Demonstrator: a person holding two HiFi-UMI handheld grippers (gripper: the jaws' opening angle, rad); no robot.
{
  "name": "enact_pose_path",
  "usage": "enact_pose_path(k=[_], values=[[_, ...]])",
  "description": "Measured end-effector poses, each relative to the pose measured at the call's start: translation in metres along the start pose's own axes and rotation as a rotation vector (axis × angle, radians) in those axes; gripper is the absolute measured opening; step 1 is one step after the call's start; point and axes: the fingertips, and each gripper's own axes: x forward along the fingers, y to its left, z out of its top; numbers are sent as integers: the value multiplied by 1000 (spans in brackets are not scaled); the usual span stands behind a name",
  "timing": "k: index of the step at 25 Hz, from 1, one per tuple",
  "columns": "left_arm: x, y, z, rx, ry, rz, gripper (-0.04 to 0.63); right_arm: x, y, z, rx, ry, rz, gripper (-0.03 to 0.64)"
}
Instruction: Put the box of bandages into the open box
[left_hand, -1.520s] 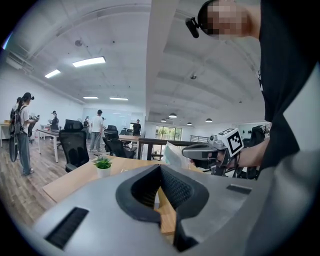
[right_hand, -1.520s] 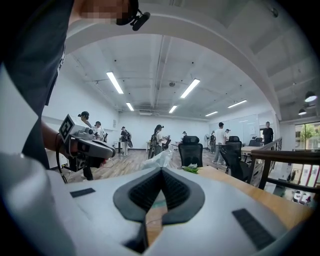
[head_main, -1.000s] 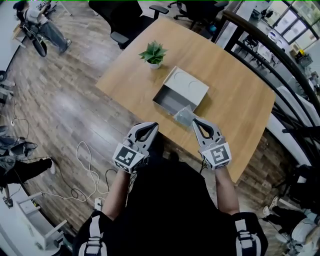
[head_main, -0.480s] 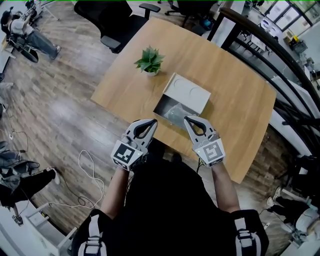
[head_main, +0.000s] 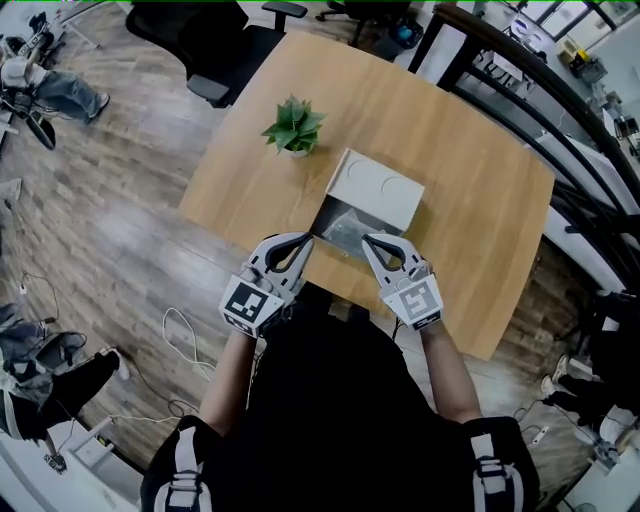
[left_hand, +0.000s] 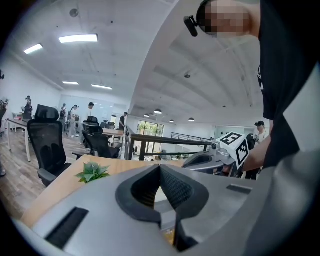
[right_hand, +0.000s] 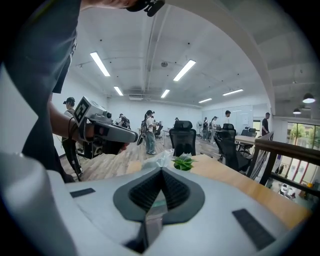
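Observation:
An open grey box (head_main: 322, 214) sits on the wooden table (head_main: 480, 200) with its lid (head_main: 378, 188) folded back. A crumpled clear plastic packet (head_main: 346, 228) lies inside it; I cannot make out the bandage box itself. My left gripper (head_main: 308, 240) is at the box's near left corner and looks shut and empty. My right gripper (head_main: 366, 240) is at the near edge beside the packet, jaws meeting at the tips. In the left gripper view the jaws (left_hand: 160, 166) are closed. The right gripper view (right_hand: 161, 171) shows the packet (right_hand: 162, 159) just beyond the closed tips.
A small potted plant (head_main: 293, 125) stands on the table behind the box's left side. Black office chairs (head_main: 215, 40) are at the far table edge, and a dark railing (head_main: 540, 90) runs along the right. Cables lie on the wooden floor (head_main: 180, 335).
Both grippers have moved forward and closer together, up to the box's near edge. The plastic packet stays in the box.

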Motion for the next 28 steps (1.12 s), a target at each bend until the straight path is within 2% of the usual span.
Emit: enact_pose_path(k=[9, 16, 24, 28], values=[[11, 22, -6, -6, 31, -56, 22, 22, -5, -29, 41, 87, -38, 23], [20, 39, -11, -9, 51, -97, 21, 43, -11, -74, 11, 212, -63, 23], [30, 59, -10, -8, 63, -136, 22, 68, -13, -115, -16, 343, -49, 23], [32, 69, -12, -12, 67, -148, 23, 81, -12, -140, 34, 405, -33, 23]])
